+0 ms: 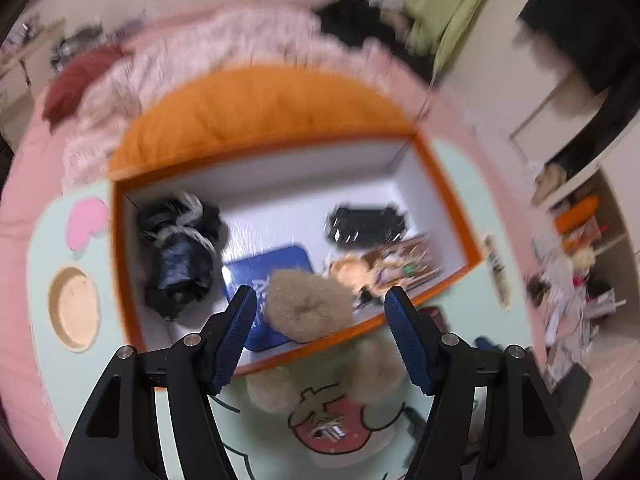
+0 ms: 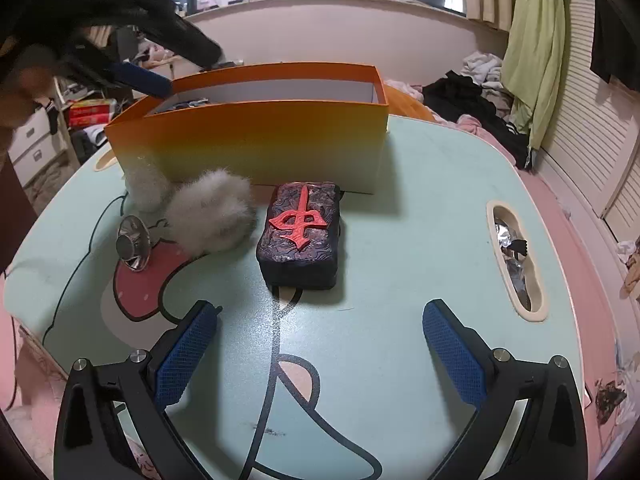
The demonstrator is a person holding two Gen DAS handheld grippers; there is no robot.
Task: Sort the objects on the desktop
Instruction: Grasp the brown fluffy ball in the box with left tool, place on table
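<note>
An orange box (image 1: 448,196) stands on the pale green table (image 1: 44,280); it also shows in the right wrist view (image 2: 256,140). Inside lie a black bundle (image 1: 180,256), a blue pad (image 1: 276,264), a black object (image 1: 364,224), a picture card (image 1: 400,268) and a beige fluffy ball (image 1: 308,304). My left gripper (image 1: 320,300) hangs open above the box, the ball between its fingers' line of sight. Outside the box lie two fluffy balls (image 2: 212,212), a metal piece (image 2: 132,244) and a dark block with a red sign (image 2: 302,232). My right gripper (image 2: 320,344) is open and empty, low over the table before the block.
The table has an oval slot (image 2: 516,256) at the right holding foil, and a round recess (image 1: 74,308) at the left. A pink bed with clothes (image 2: 476,92) lies behind. The left gripper's arm (image 2: 132,20) shows above the box's left end.
</note>
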